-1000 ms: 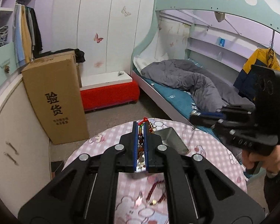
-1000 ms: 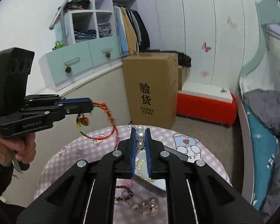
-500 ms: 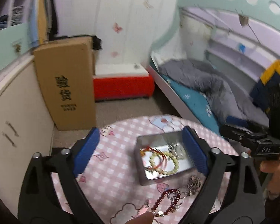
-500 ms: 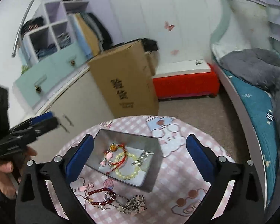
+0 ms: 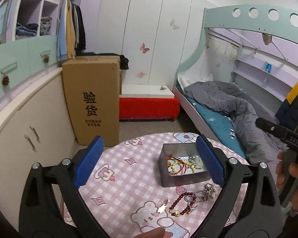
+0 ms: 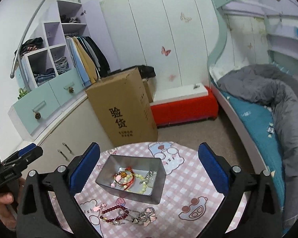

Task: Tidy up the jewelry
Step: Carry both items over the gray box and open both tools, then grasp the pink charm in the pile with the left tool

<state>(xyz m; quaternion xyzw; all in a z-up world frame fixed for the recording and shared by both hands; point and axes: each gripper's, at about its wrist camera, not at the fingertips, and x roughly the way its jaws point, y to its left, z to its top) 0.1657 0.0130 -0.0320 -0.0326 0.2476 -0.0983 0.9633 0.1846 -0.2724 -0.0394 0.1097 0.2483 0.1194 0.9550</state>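
Blue ribbed pads line both grippers, and both stand spread wide with nothing between them. The left gripper (image 5: 149, 162) has just been opening; its jaws frame the pink checked tablecloth (image 5: 117, 180) of the round table. The right gripper (image 6: 148, 168) has likewise just been opening, and its jaws straddle the metal tin (image 6: 137, 193) from above without touching it.

Inside the tin lie a pale bead bracelet (image 6: 138, 182), a red cord bracelet (image 6: 127, 176) and a small silver piece (image 6: 148, 176), tangled together on the tin's floor. Just in front of the tin, on the cloth, rests a loose cluster: a dark red bead bracelet (image 6: 111, 213) touching a silver chain (image 6: 135, 217), with a small pink hair clip (image 6: 98, 208) beside them.

Beyond the table stand a tall cardboard box (image 5: 93, 101) against the cabinets, a red bench (image 5: 149, 107) near the wall, and a bed with a grey duvet (image 5: 232, 107) to the right.
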